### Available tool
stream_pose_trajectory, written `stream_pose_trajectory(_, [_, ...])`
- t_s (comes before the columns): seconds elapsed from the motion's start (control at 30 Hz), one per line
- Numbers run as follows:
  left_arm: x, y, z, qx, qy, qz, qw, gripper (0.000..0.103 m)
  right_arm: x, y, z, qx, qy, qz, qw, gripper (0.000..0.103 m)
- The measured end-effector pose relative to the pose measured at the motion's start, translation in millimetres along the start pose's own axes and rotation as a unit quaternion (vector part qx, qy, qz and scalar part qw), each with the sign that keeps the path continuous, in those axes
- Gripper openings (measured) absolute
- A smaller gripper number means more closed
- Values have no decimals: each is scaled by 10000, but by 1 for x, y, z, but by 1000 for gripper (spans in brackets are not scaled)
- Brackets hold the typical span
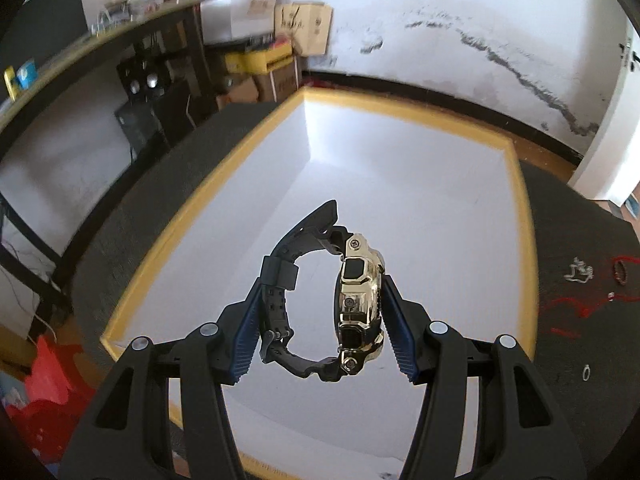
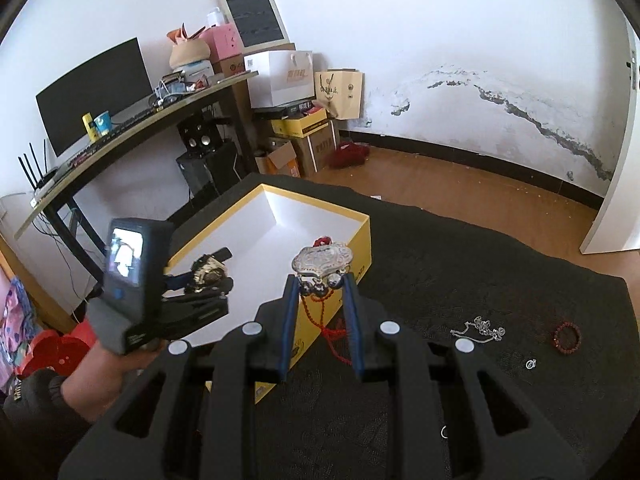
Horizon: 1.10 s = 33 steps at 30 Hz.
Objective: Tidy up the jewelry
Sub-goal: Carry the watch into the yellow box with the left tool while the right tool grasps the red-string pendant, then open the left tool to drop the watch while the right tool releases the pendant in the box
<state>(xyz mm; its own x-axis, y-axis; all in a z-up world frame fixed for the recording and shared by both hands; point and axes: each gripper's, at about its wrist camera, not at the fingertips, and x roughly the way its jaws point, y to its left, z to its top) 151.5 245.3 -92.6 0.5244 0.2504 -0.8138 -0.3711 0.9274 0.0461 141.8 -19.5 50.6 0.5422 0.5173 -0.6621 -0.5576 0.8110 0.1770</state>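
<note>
My left gripper is shut on a gold watch with a black strap and holds it above the white inside of the yellow-rimmed box. In the right wrist view the left gripper hovers over the box with the watch. My right gripper is shut on a silver lock pendant with small bells; its red bead cord hangs down between the fingers, by the box's near wall.
On the black cloth to the right lie a silver chain, a red bead bracelet, a small ring and another ring. They also show in the left wrist view: chain, bracelet. A desk stands at the left.
</note>
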Motion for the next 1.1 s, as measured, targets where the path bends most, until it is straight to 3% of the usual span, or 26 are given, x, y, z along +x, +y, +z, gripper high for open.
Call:
stream_pose_trajectory(0.27, [26,12,-5,-273,353,-241,9987,55,11,11,-1,-64,111,-66,9999,23])
stream_pose_trajectory(0.37, [21,8,-6,-155,212,-123,9996,55,13,12,0,-61,123,-58,9999,23])
stream_pose_trajectory(0.73, [18,12,-7,-205,220,-235,9993,59,10,31,6,-256,72,-282,9992,23])
stream_pose_trajectory(0.83, [11,16,-6,-220,137,-191,9995,73,8,36,7,-201,88,-311,9993,23])
stream_pose_trajectory(0.9, [1,18,-5,-206,-78,-133,9997,92,9,42,12,-226,99,-350,9991,23])
stream_pose_trajectory(0.97, [-7,19,-4,-201,-220,-156,9994,94,9,49,16,-277,120,-372,9989,23])
stream_pose_trajectory(1.1, [-7,29,1,-406,-118,-323,9986,94,12,62,27,-330,174,-376,9986,23])
